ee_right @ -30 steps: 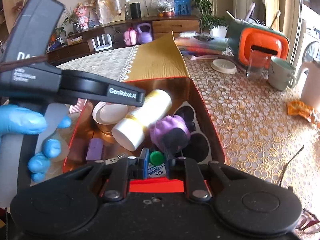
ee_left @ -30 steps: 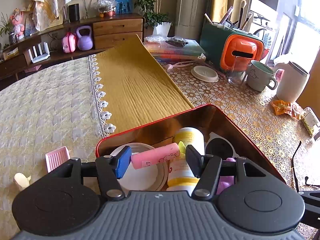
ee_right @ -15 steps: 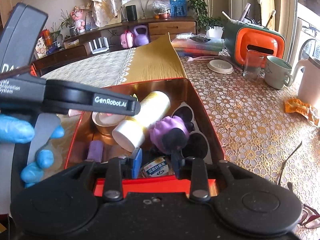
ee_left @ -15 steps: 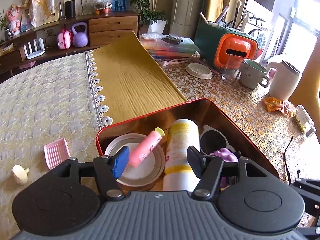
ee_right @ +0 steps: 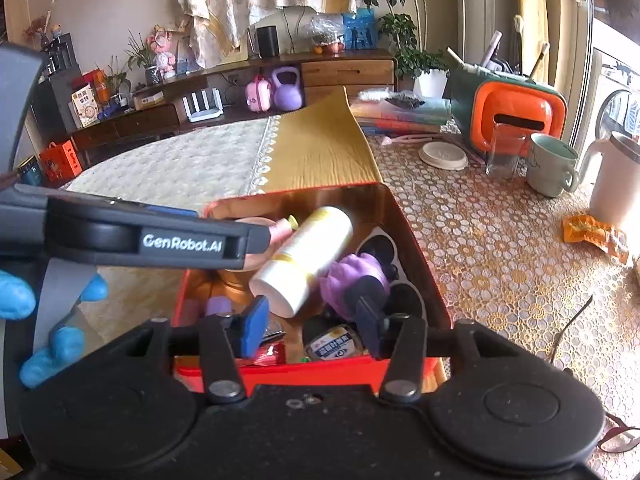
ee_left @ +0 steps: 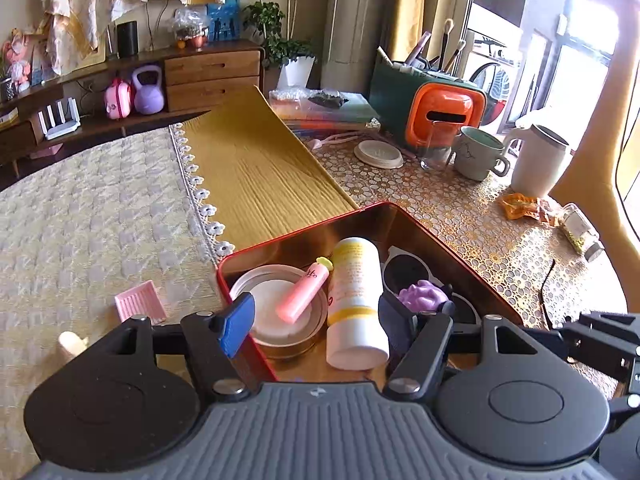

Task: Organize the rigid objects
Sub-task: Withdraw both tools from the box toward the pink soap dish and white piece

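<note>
A red tin box [ee_left: 304, 227] [ee_right: 408, 224] sits on the table with several items inside. A pink tube [ee_left: 302, 296] lies across a round lidded tin [ee_left: 268, 300], beside a white and yellow bottle [ee_left: 354, 292] [ee_right: 304, 260], a purple toy [ee_left: 424, 296] [ee_right: 352, 280] and sunglasses [ee_left: 404, 270]. My left gripper [ee_left: 314, 322] hovers above the box's near end, jaws opening with nothing gripped. My right gripper [ee_right: 310, 324] is over the box's near edge, jaws opening, free of the small labelled bottle [ee_right: 334, 344] lying below.
A pink soap dish [ee_left: 140, 306] and a small cream object [ee_left: 72, 342] lie on the quilted cloth left of the box. Mugs [ee_left: 478, 152], a white jug [ee_left: 540, 160], an orange tissue box [ee_left: 444, 116] and a snack wrapper [ee_left: 524, 206] stand to the right. A gloved hand [ee_right: 52, 320] holds the left gripper.
The pink tube dropped from my left gripper onto the round tin. My right gripper let go of the small bottle and widened. Both grippers rose and pulled back a little.
</note>
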A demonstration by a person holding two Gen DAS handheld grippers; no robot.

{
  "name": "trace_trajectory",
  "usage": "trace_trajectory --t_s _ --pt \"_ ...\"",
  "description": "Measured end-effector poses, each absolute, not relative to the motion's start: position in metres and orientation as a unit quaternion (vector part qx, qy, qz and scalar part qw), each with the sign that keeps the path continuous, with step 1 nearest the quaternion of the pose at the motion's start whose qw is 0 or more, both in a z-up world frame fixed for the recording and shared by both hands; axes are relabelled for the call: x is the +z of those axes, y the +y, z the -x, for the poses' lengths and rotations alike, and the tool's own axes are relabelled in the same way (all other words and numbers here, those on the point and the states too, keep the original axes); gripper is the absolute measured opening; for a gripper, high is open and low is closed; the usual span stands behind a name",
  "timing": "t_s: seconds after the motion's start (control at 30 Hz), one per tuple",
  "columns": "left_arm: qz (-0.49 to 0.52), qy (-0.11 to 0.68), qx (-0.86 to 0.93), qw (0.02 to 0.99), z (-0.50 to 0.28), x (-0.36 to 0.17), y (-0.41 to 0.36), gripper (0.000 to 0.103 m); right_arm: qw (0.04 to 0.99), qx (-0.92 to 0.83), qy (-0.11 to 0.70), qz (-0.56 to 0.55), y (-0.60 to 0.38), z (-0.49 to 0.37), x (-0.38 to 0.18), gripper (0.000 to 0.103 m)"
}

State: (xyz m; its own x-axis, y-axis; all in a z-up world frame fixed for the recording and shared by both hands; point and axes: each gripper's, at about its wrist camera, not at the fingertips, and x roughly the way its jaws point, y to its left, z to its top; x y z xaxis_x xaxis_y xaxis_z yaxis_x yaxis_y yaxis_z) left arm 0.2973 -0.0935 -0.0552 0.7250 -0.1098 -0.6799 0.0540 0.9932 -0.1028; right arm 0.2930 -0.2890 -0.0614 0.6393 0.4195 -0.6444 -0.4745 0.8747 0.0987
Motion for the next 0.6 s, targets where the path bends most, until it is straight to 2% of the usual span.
trace_trajectory --t_s 0.2,0.37,0.47,0.6 --pt "0.043 0.367 -0.048 0.928 -0.278 -0.046 -0.080 0.068 0.906 0.253 0.336 0.047 -0.281 -0.278 -0.049 0.055" --pt "0.038 0.358 -0.050 0.932 -0.261 -0.036 -0.068 0.068 0.909 0.255 0.326 0.050 -0.274 -0.265 -0.037 0.064" --pt "0.027 0.350 -0.051 0.935 -0.249 -0.029 -0.061 0.074 0.909 0.260 0.321 0.052 -0.269 -0.257 -0.031 0.065" --pt "0.022 0.343 -0.049 0.938 -0.234 -0.022 -0.045 0.075 0.910 0.265 0.314 0.059 -0.261 -0.247 -0.024 0.071"
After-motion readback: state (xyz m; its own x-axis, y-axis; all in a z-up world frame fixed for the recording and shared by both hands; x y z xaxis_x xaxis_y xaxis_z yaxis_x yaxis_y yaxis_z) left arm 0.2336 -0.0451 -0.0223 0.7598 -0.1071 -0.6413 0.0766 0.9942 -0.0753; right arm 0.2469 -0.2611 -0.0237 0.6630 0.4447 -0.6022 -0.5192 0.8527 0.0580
